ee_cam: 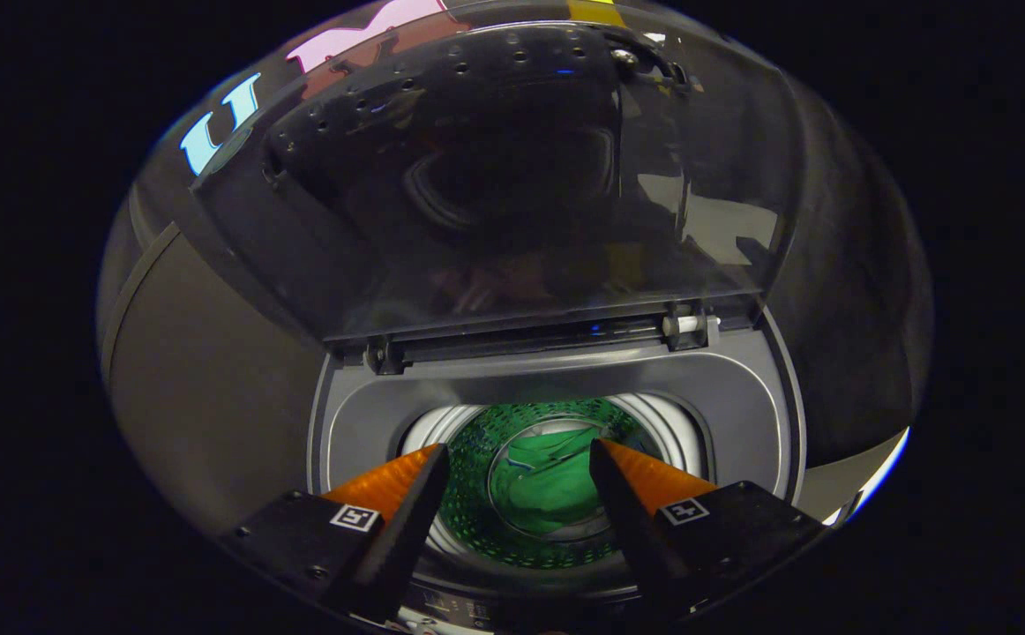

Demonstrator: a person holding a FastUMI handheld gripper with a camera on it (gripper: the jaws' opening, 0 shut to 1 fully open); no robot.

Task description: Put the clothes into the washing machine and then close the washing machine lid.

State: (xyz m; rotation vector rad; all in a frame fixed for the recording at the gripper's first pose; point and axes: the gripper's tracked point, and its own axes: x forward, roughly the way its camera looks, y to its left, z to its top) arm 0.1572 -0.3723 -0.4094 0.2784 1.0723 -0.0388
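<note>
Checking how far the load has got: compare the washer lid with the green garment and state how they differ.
The lid stands raised on its hinges behind the opening; the green garment lies crumpled down in the drum. The lid is a stiff, dark, see-through panel; the garment is soft, opaque cloth. The lid is much larger than the garment. Neither touches the gripper, whose fingers are open above the drum.

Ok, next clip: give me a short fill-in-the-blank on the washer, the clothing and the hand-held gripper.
1. The washing machine's lid stands ____.
2. The garment lying in the drum is ____ in colour.
3. The hand-held gripper hangs over the drum with its fingers ____, holding nothing.
4. The garment shows ____ the two fingers, down in the drum.

Missing words: open; green; open; between
</note>
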